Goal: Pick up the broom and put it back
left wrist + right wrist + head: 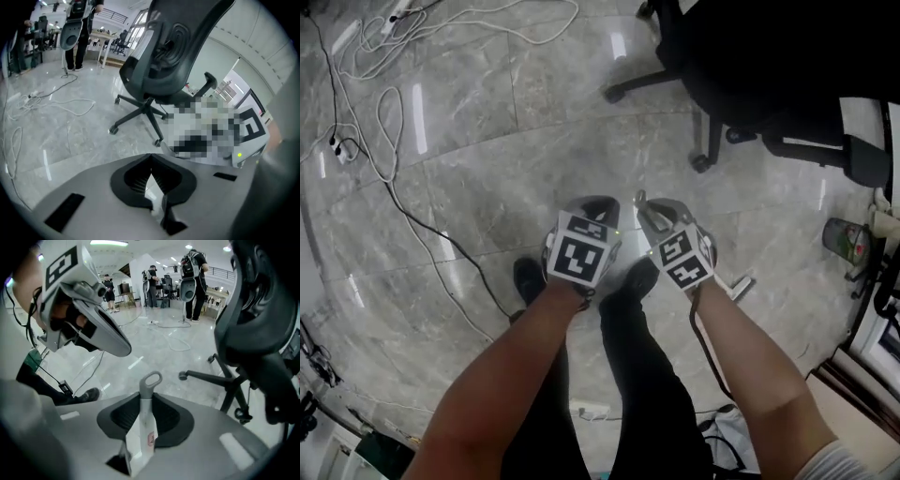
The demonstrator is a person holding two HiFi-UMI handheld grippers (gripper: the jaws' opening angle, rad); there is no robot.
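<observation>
Clamps the right gripper [146, 398] on the broom [143, 430]: jaws pressed to the white shaft from both sides, shaft lying lengthwise between them, grey hanging loop [151, 380] poking out past the jaw tips, all of it held clear above the floor [487, 122]. Holds the left gripper [150, 157] with jaws pressed together, tips meeting, nothing recognisable pinched. Around: a black office chair [750, 84] on castors toward the floor's far right, nearest castor a little beyond the right gripper's nose; white and black cables [394, 159] looping over the floor's far left, one black lead running in toward a black shoe [528, 278]. Bare grey marble between grippers and chair. Reaches forward and down with both bare forearms [516, 375], side by side over dark trouser legs [652, 394], noses tilted steeply floorward, left gripper just beside the right, apart as far as can be seen. From the head view alone, cannot tell the right jaws' load; made plain only in the right gripper view, together with the left gripper hanging at upper left and people [192, 273] standing well off beside equipment. Shows in the left gripper view the chair's back looming close, the cables trailing off to the left, and part of the right gripper at the right edge.
</observation>
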